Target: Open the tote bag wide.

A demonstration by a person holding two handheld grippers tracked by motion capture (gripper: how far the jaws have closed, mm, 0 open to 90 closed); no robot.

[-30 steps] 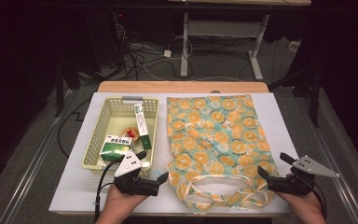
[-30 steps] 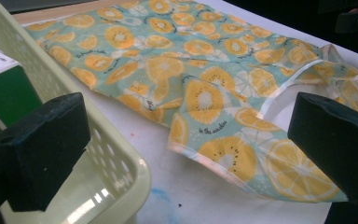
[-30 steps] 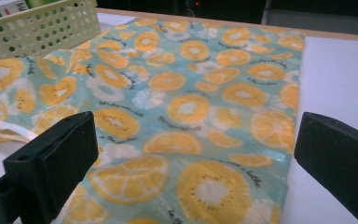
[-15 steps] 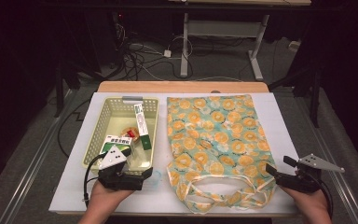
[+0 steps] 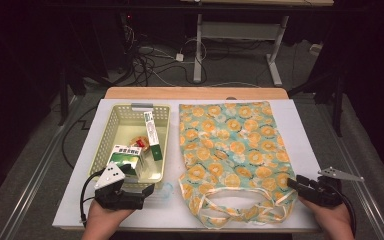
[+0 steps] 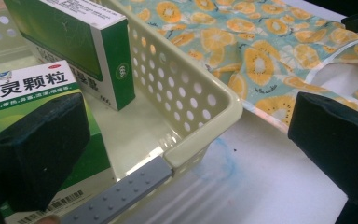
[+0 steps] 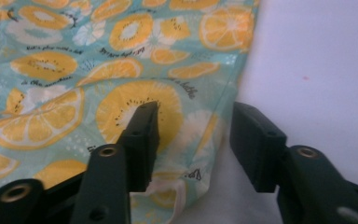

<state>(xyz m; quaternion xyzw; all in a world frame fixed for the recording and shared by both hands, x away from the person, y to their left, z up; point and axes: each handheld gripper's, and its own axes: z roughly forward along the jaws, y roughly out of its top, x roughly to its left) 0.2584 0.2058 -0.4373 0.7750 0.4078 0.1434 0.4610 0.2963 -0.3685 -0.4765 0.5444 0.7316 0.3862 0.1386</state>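
While your right gripper (image 5: 300, 183) has just been closing its jaws around the edge of the orange-patterned cloth bag (image 5: 232, 152) on the white worktop (image 5: 300, 130), not yet pinching, your left gripper (image 5: 147, 191) gapes at the cream plastic basket (image 5: 130, 109)

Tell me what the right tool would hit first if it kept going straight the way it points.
Most likely the fruit-print cloth bag: the right tool already straddles its corner edge, jaws just closing but not yet pressing the cloth. Depth is hard to judge; the white table lies just beneath.
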